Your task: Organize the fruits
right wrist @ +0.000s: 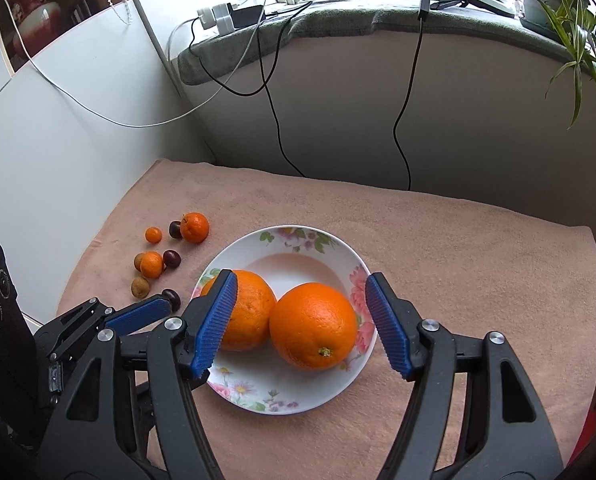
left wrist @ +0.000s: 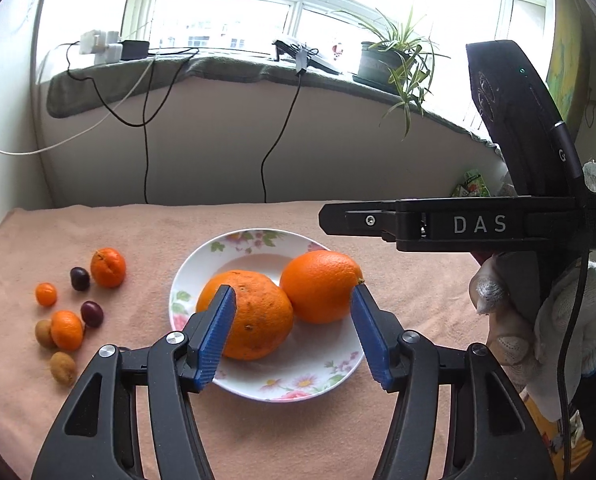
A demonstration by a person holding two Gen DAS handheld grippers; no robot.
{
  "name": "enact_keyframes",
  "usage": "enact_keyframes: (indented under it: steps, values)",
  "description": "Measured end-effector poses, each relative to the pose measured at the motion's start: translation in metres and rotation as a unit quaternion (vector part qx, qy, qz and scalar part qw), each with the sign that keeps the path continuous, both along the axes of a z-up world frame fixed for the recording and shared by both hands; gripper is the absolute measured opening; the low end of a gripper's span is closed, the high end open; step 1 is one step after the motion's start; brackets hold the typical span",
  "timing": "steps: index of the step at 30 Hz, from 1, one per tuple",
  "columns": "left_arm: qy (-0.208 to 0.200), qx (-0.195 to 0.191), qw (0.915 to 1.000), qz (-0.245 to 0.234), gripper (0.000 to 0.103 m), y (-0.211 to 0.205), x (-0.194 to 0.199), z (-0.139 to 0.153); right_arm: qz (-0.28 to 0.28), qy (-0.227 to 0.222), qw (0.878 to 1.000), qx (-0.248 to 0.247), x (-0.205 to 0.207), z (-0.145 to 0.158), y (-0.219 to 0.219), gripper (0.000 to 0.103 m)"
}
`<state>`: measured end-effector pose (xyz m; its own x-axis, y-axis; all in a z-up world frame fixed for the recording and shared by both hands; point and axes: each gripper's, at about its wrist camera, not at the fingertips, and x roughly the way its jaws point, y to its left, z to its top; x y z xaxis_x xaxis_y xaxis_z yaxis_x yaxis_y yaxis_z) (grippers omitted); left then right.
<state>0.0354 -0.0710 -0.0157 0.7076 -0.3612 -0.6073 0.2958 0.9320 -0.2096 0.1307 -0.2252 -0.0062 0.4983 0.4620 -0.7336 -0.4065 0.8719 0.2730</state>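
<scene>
A white floral plate [left wrist: 258, 384] [right wrist: 282, 396] on the pink cloth holds two big oranges: a rough one [left wrist: 258, 320] [right wrist: 250, 312] on the left, a smooth one [left wrist: 321, 284] [right wrist: 311, 326] on the right. My left gripper [left wrist: 294, 316] is open and empty above the plate's near edge; it also shows in the right wrist view [right wrist: 138, 314]. My right gripper [right wrist: 299, 312] is open and empty, its fingers either side of the oranges; its body shows in the left wrist view [left wrist: 437, 224]. Small fruits lie left of the plate: mandarins [left wrist: 108, 267] [right wrist: 194, 227], dark plums [left wrist: 92, 313] [right wrist: 171, 259], brown fruits [left wrist: 62, 367] [right wrist: 141, 287].
The pink cloth [left wrist: 397, 288] [right wrist: 457, 248] covers the table, with a white wall on the left. Behind is a window ledge with chargers [right wrist: 222, 16], hanging cables [left wrist: 146, 152] [right wrist: 401, 120] and a potted plant [left wrist: 393, 60].
</scene>
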Motion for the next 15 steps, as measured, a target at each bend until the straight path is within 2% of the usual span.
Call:
enact_keyframes:
  steps: [6,8,11,15]
  values:
    - [-0.001,0.0,0.9991,0.043,0.061,0.045,-0.013,-0.001,0.017,-0.051,0.998,-0.011,-0.018,0.011,0.024,0.079]
    - [-0.001,0.005,0.9983,0.058,0.062,0.06,-0.016,-0.002,0.026,-0.066,0.997,-0.018,-0.023,0.013,0.034,0.087]
    - [0.002,0.011,0.9966,0.082,0.068,0.082,-0.022,-0.005,0.037,-0.084,0.995,-0.034,-0.029,0.015,0.05,0.088]
    - [0.013,0.016,0.9934,0.113,0.069,0.111,-0.025,-0.013,0.06,-0.092,0.993,-0.046,-0.035,0.013,0.071,0.088]
